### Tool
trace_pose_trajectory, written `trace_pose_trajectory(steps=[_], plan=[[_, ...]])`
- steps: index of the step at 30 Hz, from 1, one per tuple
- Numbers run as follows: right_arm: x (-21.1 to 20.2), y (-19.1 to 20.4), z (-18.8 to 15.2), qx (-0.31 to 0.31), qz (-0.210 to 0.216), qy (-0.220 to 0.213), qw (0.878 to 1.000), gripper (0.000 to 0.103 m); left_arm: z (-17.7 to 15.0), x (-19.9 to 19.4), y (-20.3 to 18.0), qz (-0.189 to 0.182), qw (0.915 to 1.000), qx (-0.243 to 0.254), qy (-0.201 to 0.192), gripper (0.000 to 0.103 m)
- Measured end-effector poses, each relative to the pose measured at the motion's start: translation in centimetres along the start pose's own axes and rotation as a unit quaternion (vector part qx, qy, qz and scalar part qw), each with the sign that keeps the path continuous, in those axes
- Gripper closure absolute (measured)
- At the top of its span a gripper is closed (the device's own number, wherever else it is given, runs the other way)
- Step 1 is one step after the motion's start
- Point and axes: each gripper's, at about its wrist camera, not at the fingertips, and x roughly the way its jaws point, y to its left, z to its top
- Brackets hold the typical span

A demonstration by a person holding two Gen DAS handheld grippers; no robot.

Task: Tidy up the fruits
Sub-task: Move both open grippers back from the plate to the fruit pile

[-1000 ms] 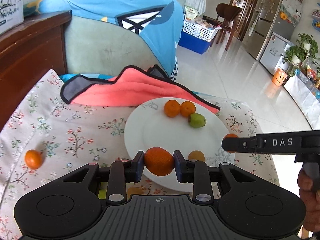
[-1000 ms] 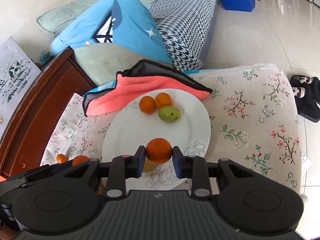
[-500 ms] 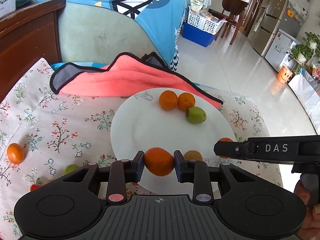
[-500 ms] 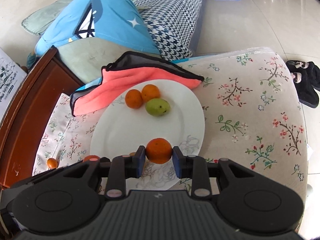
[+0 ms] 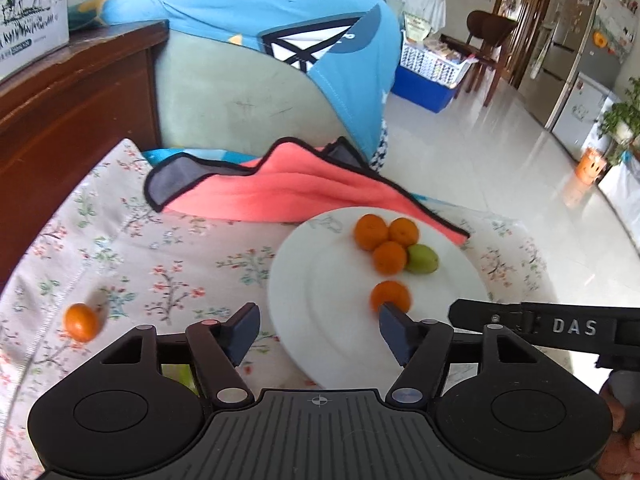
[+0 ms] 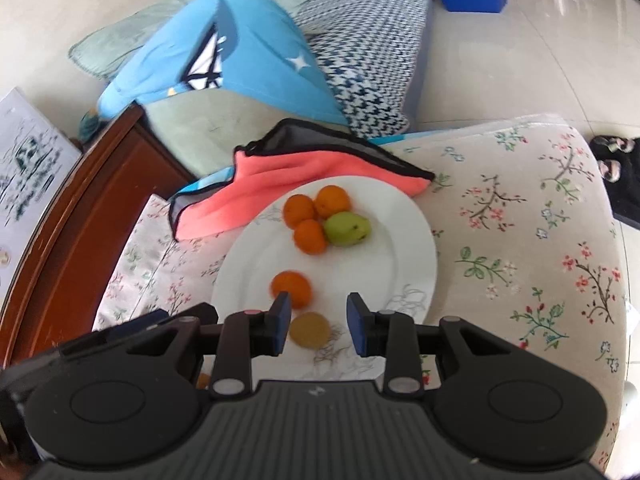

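A white plate (image 5: pixel 320 280) (image 6: pixel 416 248) lies on the floral cloth. At its far side, three oranges (image 5: pixel 390 258) (image 6: pixel 310 236) touch a green fruit (image 5: pixel 422 259) (image 6: pixel 347 229). A fourth orange (image 5: pixel 390 296) (image 6: pixel 291 288), blurred, lies loose near the front of the plate. My left gripper (image 5: pixel 318 332) is opening wide over the plate's left rim, with nothing held. My right gripper (image 6: pixel 319 322) is open by a narrow gap and grips nothing. A brownish fruit (image 6: pixel 310 330) lies on the plate below that gap. Another orange (image 5: pixel 80 322) sits on the cloth at the left.
A pink towel (image 5: pixel 288 192) (image 6: pixel 304 164) with a dark border lies behind the plate. Dark wooden furniture (image 5: pixel 60 120) stands to the left, with a blue cushion (image 5: pixel 280 12) behind. Something green (image 5: pixel 176 374) peeks out under the left gripper. The cloth's right edge (image 6: pixel 612 280) drops to the tiled floor.
Both grippers have let go of their oranges, which now lie on the plate. The left jaws have spread wide. The left view has shifted left, off the plate's middle.
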Motion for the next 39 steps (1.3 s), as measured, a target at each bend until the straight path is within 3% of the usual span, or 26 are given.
trace_pose_trajectory(steps=[9, 21, 29, 39], plan=[[-0.3, 1.5, -1.0, -0.066, 0.016, 0.010, 0.998, 0.070, -0.8, -1.5, 2.1, 0.037, 0.9979, 0.048, 0.020, 0.036], [-0.5, 4.0, -2.8, -0.131, 0.052, 0.027, 0.990, 0.070, -1.1, -3.8, 8.5, 0.056, 0.9980, 0.017, 0.024, 0.036], [0.1, 6.5, -4.7, -0.181, 0.082, 0.054, 0.979, 0.070, -1.1, -3.5, 11.2, 0.087, 0.9953, 0.029, 0.031, 0.036], [0.5, 9.5, -6.4, -0.233, 0.123, 0.075, 0.962, 0.067, -2.6, -2.3, 14.4, 0.094, 0.9941, 0.040, 0.038, 0.036]])
